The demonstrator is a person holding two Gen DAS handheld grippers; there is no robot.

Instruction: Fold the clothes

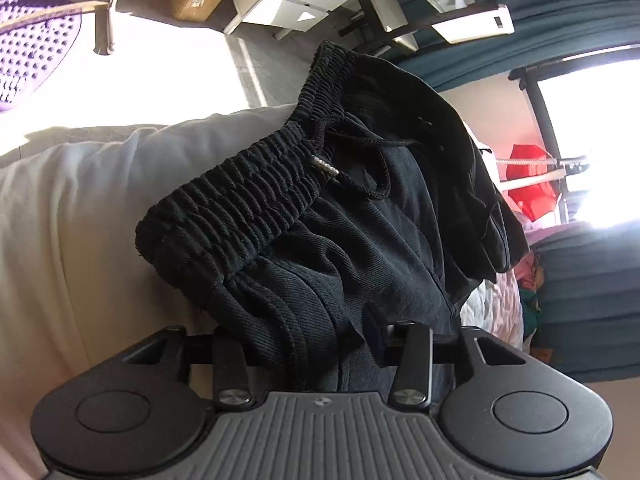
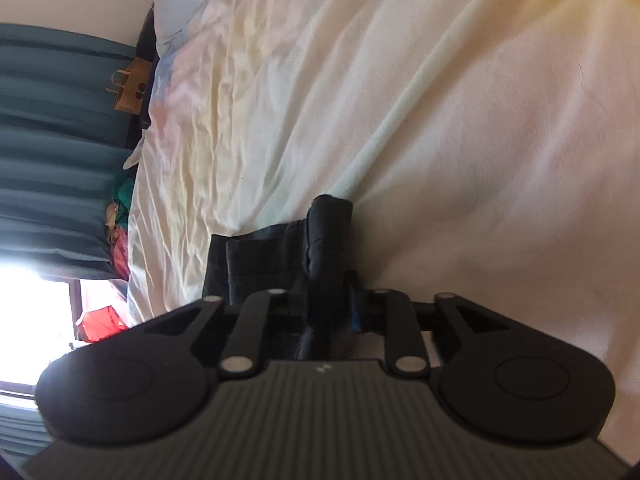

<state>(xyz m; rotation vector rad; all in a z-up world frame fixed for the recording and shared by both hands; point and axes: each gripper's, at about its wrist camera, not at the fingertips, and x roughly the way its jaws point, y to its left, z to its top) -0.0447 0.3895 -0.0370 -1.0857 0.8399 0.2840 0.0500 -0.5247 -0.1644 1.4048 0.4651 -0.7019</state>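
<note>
Black pants [image 1: 360, 216] pinched in left gripper [image 1: 320, 344] — right gripper [image 2: 324, 312] too.

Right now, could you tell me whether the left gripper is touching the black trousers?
Touching: the left wrist view shows the left gripper closed on the black trousers.

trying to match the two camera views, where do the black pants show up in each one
Left wrist view: the black pants fill the middle, waistband and drawstring up, with the cloth running down into the left gripper.
Right wrist view: only a bunched fold of them shows at lower centre, held in the right gripper.
Shared landmark: the teal curtain.
</note>
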